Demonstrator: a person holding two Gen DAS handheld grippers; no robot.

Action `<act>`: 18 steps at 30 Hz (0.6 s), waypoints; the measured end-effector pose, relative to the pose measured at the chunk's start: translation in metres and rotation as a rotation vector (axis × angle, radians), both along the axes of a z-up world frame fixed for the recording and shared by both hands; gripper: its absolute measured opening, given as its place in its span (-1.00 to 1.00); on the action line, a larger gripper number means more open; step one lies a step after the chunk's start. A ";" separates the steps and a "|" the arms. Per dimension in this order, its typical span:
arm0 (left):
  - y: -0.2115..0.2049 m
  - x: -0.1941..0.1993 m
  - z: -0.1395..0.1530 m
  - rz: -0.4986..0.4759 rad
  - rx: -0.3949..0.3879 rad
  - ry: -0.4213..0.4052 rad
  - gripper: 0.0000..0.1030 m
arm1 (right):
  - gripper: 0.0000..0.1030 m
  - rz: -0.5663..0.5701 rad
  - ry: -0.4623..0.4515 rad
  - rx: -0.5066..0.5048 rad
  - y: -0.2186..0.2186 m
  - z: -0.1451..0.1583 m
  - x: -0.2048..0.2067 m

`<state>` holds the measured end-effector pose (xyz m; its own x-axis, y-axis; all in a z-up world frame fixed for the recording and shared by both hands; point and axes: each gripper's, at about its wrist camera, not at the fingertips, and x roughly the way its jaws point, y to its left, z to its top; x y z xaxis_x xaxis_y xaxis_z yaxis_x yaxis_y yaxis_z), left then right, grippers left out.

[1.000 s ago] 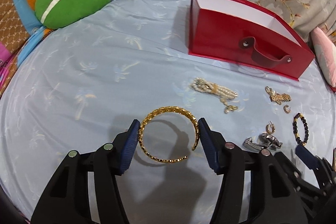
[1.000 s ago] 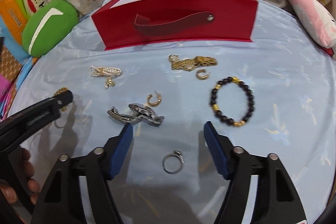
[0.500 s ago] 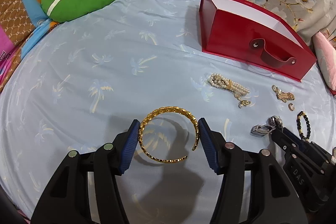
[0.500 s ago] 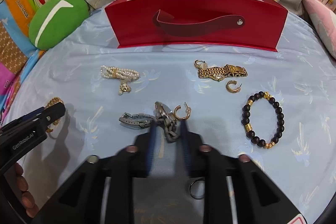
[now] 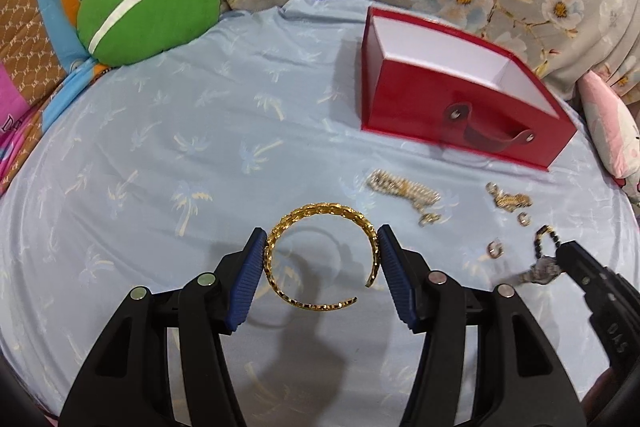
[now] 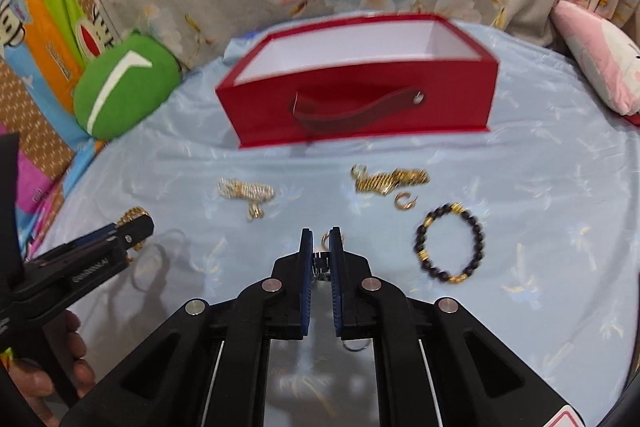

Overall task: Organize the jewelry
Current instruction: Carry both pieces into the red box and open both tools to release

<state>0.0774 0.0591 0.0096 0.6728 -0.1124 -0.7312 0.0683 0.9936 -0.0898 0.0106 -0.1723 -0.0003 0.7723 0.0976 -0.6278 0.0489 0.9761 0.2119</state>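
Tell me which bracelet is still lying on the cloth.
The black bead bracelet; the gold bangle is clamped in the left gripper, and the silver one in the right gripper.

Left gripper (image 5: 322, 259): fingers parted wide, clamping a gold bangle (image 5: 320, 261). Right gripper (image 6: 320, 251): just closing, fingers pinching a silver chain (image 6: 320, 263). Bare hand (image 6: 48, 367) behind the left gripper.

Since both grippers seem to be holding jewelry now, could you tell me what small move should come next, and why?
Probably carry both pieces toward the open red box and release them inside. The left gripper holds the gold cuff bangle, the right gripper has just closed on the silver metal watch, and both are off the blue cloth.
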 end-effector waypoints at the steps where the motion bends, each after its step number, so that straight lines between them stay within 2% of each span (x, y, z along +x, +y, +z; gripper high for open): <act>1: -0.002 -0.002 0.008 -0.008 -0.005 -0.015 0.07 | -0.86 -0.009 -0.024 0.004 -0.005 0.010 -0.005; 6: -0.019 -0.006 0.044 -0.053 -0.002 -0.094 0.07 | -0.86 -0.027 -0.126 0.016 -0.029 0.057 -0.017; 10: -0.037 0.006 0.082 -0.090 0.002 -0.179 0.07 | -0.86 -0.027 -0.194 -0.006 -0.045 0.092 -0.005; 14: -0.058 0.038 0.118 -0.105 0.009 -0.255 0.07 | -0.86 -0.044 -0.238 -0.040 -0.063 0.119 0.025; 18: -0.080 0.077 0.137 -0.112 0.021 -0.284 0.07 | -0.86 -0.045 -0.261 -0.015 -0.084 0.132 0.076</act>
<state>0.1546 -0.0211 0.1461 0.8350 -0.1847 -0.5184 0.1974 0.9798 -0.0312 0.0861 -0.2559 0.1320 0.9115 0.0516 -0.4081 0.0382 0.9772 0.2089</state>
